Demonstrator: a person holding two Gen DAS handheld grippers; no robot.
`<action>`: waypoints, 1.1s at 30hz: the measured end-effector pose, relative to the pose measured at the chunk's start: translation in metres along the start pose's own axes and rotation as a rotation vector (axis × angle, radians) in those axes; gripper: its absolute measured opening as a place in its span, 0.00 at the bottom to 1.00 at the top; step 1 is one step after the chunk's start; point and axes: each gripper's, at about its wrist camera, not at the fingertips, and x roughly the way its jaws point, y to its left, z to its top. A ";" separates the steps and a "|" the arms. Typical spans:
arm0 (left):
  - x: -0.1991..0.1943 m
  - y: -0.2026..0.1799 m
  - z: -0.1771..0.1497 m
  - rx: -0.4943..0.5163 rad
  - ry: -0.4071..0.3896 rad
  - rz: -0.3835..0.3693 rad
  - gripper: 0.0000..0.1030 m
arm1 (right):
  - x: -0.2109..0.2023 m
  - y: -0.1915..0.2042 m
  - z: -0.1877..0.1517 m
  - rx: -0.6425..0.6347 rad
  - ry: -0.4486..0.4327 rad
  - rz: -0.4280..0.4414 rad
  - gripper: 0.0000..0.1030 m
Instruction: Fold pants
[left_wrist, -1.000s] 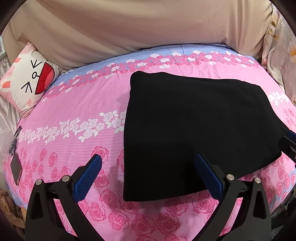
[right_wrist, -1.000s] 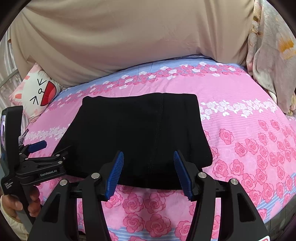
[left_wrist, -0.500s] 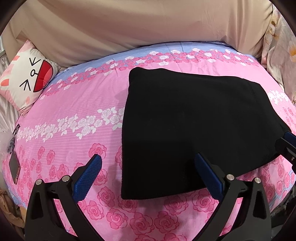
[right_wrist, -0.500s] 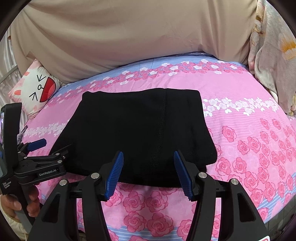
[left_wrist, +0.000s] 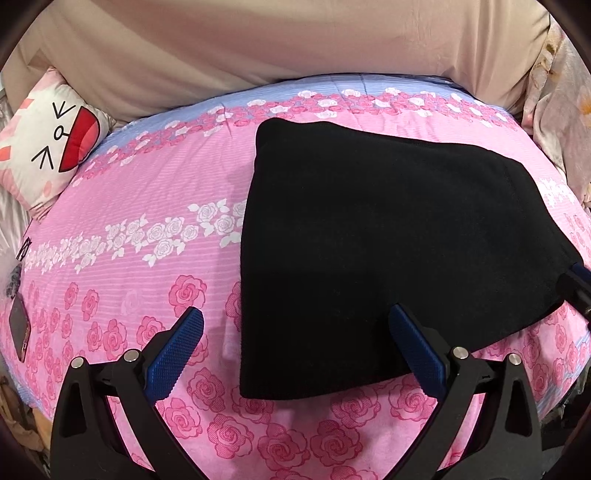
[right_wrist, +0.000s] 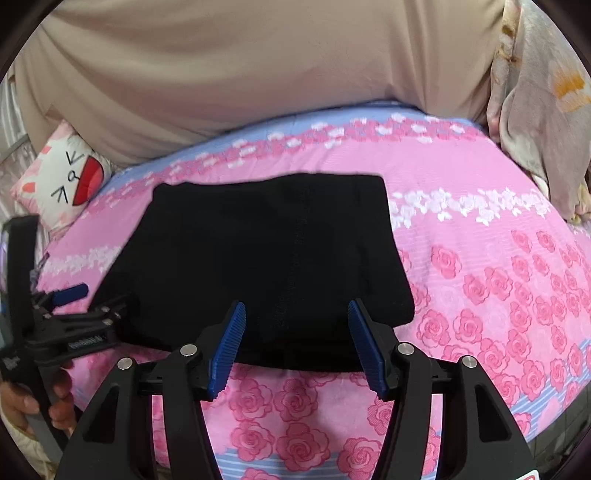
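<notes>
I see the pants, black and folded into a flat rectangle, lying on the pink rose bedspread. In the left wrist view they fill the field from centre out to 3 o'clock. My left gripper has its jaws wide apart with nothing clamped: the near left corner of the pants lies between the blue pads, and I see no contact. In the right wrist view the pants sit at centre. My right gripper stands with jaws apart over the near edge of the pants, gripping nothing. A cartoon pillow lies at 10 o'clock, a phone at 9 o'clock near the bed's edge. A hand holds the left gripper's handle at 8 o'clock.
</notes>
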 end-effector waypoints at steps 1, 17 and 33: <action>0.000 0.000 0.000 -0.001 -0.002 0.002 0.96 | 0.004 -0.002 -0.001 0.008 0.008 0.007 0.55; -0.003 0.000 -0.002 0.005 -0.008 0.009 0.95 | 0.005 0.007 -0.004 -0.052 0.004 -0.023 0.62; -0.051 0.103 -0.004 -0.151 -0.116 0.254 0.95 | 0.005 0.125 0.030 -0.281 -0.015 0.264 0.63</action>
